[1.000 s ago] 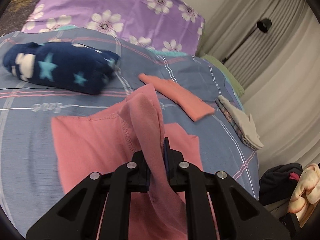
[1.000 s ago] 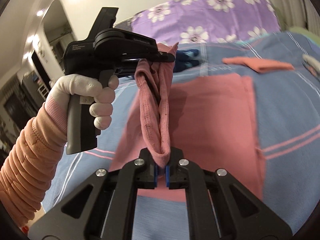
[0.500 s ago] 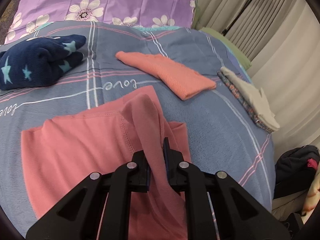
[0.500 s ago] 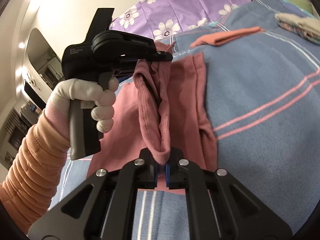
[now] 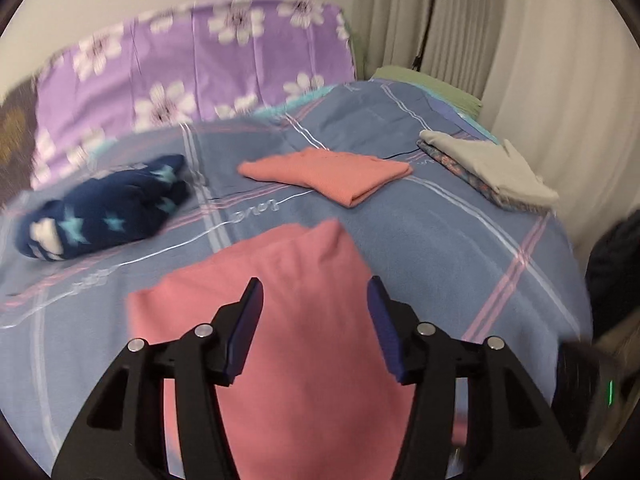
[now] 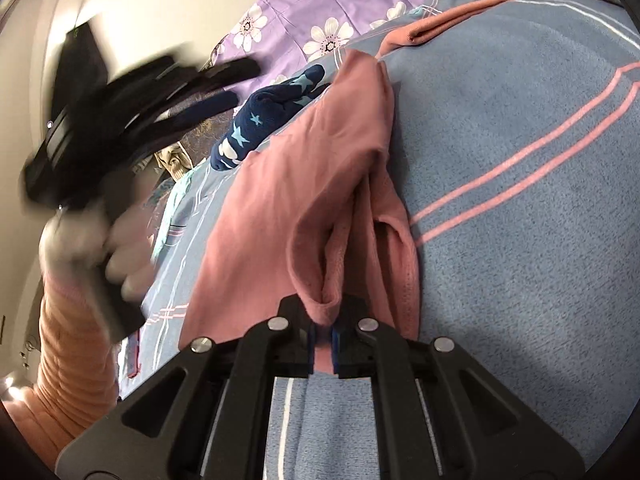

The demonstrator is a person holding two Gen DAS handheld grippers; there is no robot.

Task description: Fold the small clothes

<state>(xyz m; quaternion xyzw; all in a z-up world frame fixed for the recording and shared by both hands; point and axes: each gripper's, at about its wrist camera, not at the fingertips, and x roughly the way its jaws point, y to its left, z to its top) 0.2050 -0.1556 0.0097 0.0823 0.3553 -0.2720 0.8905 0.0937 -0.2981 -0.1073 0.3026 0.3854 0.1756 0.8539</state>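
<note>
A pink garment (image 5: 296, 320) lies folded over on the blue plaid bedspread (image 5: 460, 240). My left gripper (image 5: 314, 308) is open and empty, held above the garment. In the right wrist view the left gripper (image 6: 132, 128) is a blurred shape at the left, lifted off the cloth. My right gripper (image 6: 323, 332) is shut on the near edge of the pink garment (image 6: 304, 184), low against the bed.
A folded orange cloth (image 5: 332, 172) lies beyond the garment. A navy star-patterned bundle (image 5: 104, 212) sits to the left. A stack of folded clothes (image 5: 488, 168) lies at the right edge of the bed. A purple flowered pillow (image 5: 192, 68) is at the head. Curtains hang on the right.
My left gripper has opened, let go of the pink garment and lifted away. The garment's raised fold has dropped flat. My right gripper still holds its edge, lower toward the bed.
</note>
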